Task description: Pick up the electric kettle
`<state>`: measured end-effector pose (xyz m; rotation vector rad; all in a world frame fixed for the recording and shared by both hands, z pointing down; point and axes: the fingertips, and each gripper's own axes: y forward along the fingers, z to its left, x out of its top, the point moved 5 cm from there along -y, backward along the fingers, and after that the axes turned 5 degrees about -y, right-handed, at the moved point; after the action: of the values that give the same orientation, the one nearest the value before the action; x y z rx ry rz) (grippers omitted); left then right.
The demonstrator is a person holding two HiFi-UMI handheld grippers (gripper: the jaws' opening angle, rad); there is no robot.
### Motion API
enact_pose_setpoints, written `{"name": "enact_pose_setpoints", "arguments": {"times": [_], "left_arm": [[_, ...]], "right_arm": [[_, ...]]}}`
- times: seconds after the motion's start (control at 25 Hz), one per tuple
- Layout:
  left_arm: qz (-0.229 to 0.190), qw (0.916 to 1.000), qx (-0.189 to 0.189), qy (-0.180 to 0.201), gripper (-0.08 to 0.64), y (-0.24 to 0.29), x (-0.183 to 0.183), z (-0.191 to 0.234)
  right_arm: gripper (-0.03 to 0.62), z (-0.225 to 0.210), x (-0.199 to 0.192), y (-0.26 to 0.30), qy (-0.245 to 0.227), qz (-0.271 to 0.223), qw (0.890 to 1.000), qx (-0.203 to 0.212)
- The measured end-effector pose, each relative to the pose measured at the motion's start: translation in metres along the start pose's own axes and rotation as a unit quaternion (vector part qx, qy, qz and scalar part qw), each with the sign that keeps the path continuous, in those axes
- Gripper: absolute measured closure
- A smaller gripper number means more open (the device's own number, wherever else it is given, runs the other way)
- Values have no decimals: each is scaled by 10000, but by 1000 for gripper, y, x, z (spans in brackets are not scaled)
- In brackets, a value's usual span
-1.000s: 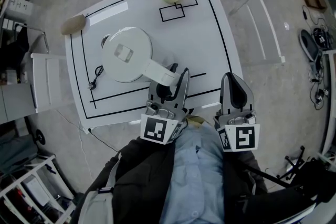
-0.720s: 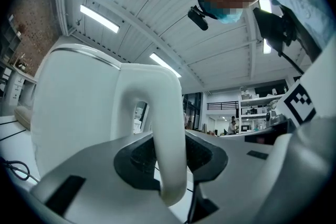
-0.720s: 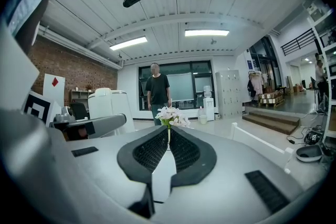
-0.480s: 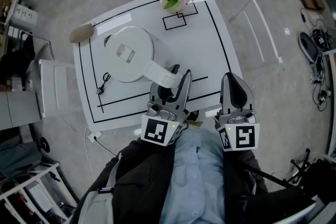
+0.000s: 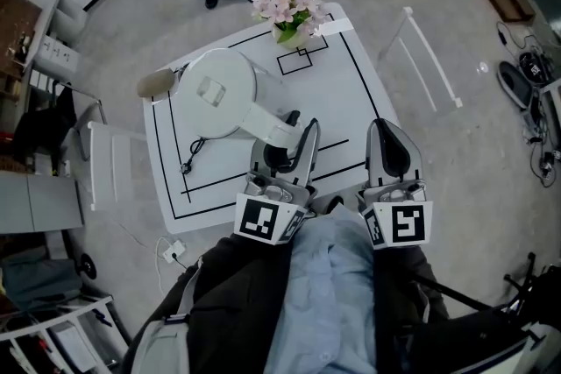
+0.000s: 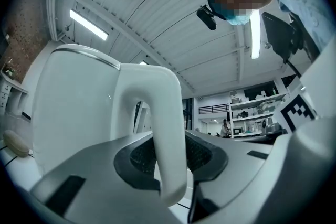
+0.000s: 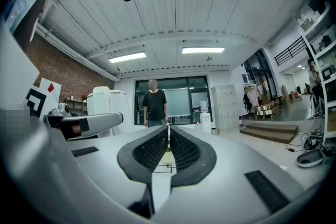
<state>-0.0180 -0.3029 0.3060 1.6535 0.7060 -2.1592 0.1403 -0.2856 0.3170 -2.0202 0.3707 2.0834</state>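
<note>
Up since a sec ago: kettle [image 5: 216, 94] and both grippers. I see the kettle over the table's [image 5: 351, 109] far-left part, cord [image 5: 191, 158] on the table. L gripper [image 5: 296, 129], above the table's near edge, pinches the kettle handle [image 6: 163, 128]. R gripper [image 5: 391, 136], further right along that edge, has jaws pressed together, nothing btwn.

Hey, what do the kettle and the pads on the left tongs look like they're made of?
The kettle: probably plastic, smooth and glossy white. Its body and handle show soft highlights and moulded, rounded edges. A thin metallic-looking band runs round the top. The pads of the left tongs: likely rubber, matte black with a fine gridded texture.
</note>
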Motion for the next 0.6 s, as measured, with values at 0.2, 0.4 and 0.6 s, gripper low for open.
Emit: {"name": "enact_pose_setpoints", "arguments": {"times": [0.2, 0.4, 0.6], "left_arm": [[-121, 9998, -140, 117, 446, -5, 17, -5], [-108, 9996, -211, 150, 446, -7, 22, -5], [-9, 9997, -220, 132, 446, -10, 19, -3]], "right_arm": [[574, 8, 13, -7, -44, -210, 9997, -74], [574, 11, 18, -10, -60, -282, 9994, -178], [574, 16, 15, -9, -46, -225, 9996, -165]]}}
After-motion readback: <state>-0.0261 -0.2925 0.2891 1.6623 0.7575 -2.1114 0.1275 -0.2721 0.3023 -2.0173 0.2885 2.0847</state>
